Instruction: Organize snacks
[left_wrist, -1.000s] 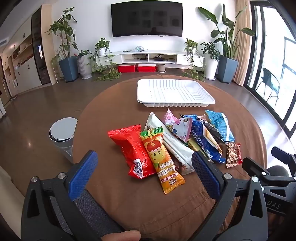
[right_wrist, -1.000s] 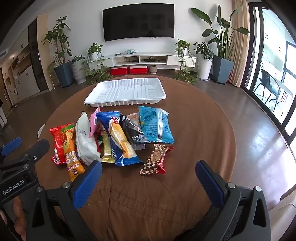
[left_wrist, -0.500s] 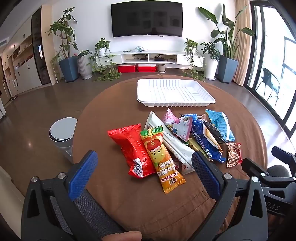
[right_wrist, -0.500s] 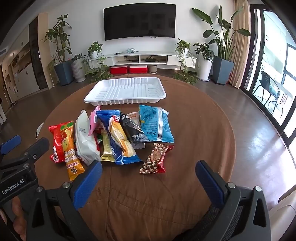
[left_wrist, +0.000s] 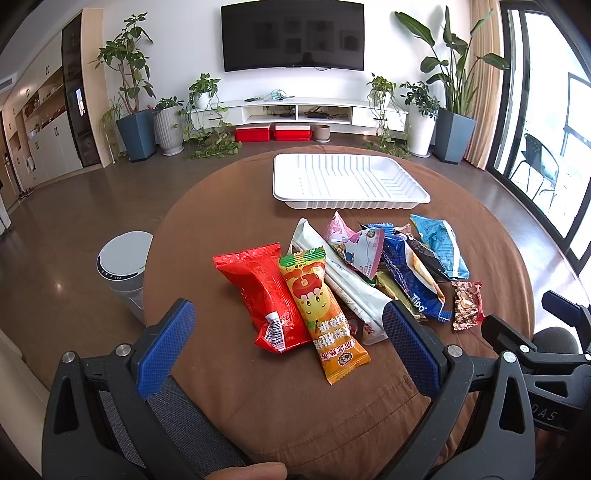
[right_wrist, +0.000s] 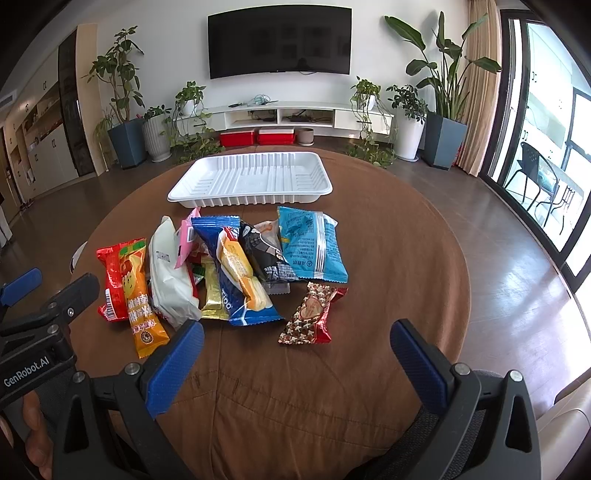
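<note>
While the snacks are lying heaped on the brown round table (left_wrist: 258, 398), both grippers are hovering low over its near edge, pointing forward toward the white tray (left_wrist: 349, 182), which is sitting behind the pile on the table's far side. The left gripper (left_wrist: 288, 332) is spreading its blue fingers (left_wrist: 166, 347) wide with nothing between them, framing the near ends of the red packet (left_wrist: 258, 291) and the orange packet (left_wrist: 321, 314) overlapping it. The right gripper (right_wrist: 295, 354) is likewise gaping wide and gripping nothing, with the brown patterned wrapper (right_wrist: 310, 314) lying just ahead of its gap on the tray-facing side. A white pouch (right_wrist: 168, 273), a dark blue biscuit pack (right_wrist: 236, 273) and a light blue packet (right_wrist: 310, 243) are lying nearer the tray than that wrapper. A hand (right_wrist: 33, 432) is gripping the left gripper's handle at the lower left of the right wrist view
</note>
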